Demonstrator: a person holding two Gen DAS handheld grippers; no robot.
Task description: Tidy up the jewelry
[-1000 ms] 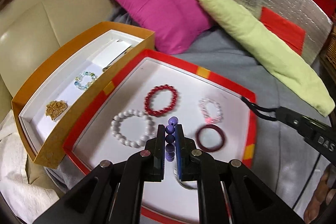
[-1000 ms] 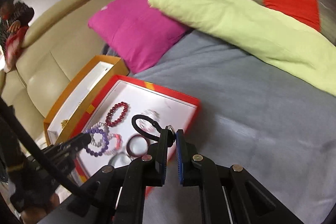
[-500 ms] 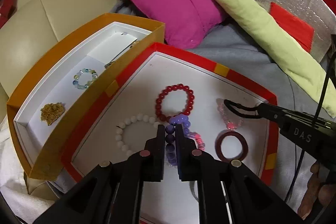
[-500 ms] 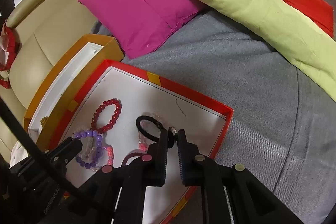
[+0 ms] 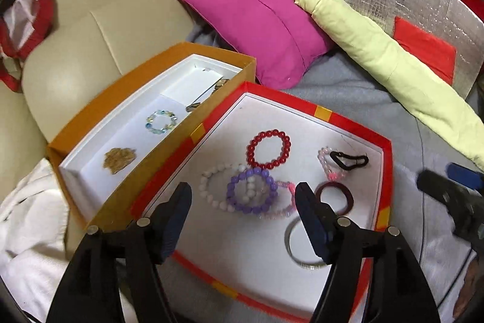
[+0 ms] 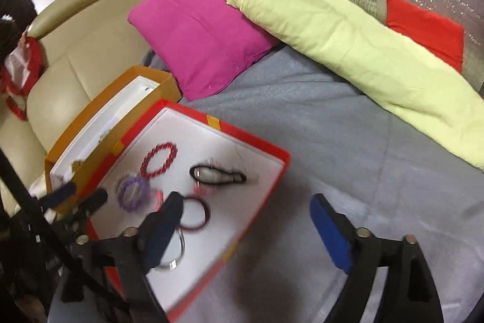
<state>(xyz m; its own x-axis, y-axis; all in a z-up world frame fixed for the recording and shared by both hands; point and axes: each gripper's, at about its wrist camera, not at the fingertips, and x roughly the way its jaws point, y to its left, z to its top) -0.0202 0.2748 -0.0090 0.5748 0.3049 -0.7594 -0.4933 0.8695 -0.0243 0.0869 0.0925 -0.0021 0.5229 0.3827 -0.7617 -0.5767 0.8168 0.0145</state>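
Note:
A red-rimmed white tray (image 5: 387,159) holds a purple bead bracelet (image 5: 251,190) lying over a white bead bracelet (image 5: 211,186), a red bead bracelet (image 5: 269,149), a black hair tie (image 5: 348,161) on a pale pink bracelet (image 5: 326,168), a dark red bangle (image 5: 334,197) and a silver bangle (image 5: 298,247). My left gripper (image 5: 243,199) is open and empty just above the purple bracelet. My right gripper (image 6: 245,209) is open and empty over the tray's right edge (image 6: 272,177); the black hair tie (image 6: 216,174) lies in the tray beyond it.
An orange box (image 5: 145,159) with a white inside stands left of the tray and holds a pale blue-green bracelet (image 5: 161,121) and a gold piece (image 5: 119,159). A magenta cushion (image 5: 260,26) and a yellow-green pillow (image 5: 393,71) lie behind on the grey cover.
Both grippers have opened. The purple bracelet left my left gripper and lies in the tray. The black hair tie left my right gripper and lies on the pink bracelet. Both grippers drew back.

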